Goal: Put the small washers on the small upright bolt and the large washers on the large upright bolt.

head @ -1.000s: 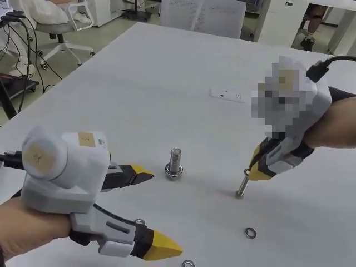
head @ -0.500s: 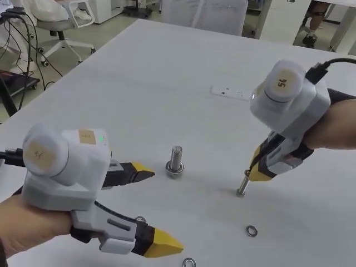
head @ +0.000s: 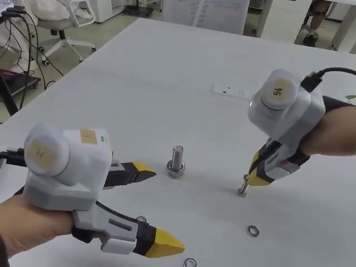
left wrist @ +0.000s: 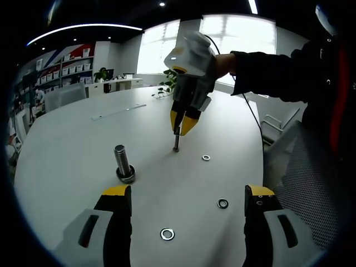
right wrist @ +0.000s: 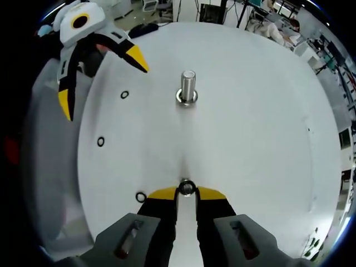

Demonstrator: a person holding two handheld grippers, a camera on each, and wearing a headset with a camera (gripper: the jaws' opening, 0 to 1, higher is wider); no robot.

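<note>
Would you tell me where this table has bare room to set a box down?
The far table beyond the large bolt is bare up to the white strip. Between the large bolt and small bolt is free but narrow. Crowded nearer: loose washers, the open left hand-held gripper, and the right hand-held gripper holding a small washer at the small bolt.

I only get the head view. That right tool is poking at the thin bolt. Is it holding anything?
Observer: Yes. In the right gripper view, the right gripper pinches a washer between its fingers, at the small bolt's top.
Operator: How many washers are lying free?
Observer: That view shows three loose washers on the table.
Operator: Is the left tool near any?
Observer: In the left gripper view, two lie between the left gripper's open fingers.
</note>
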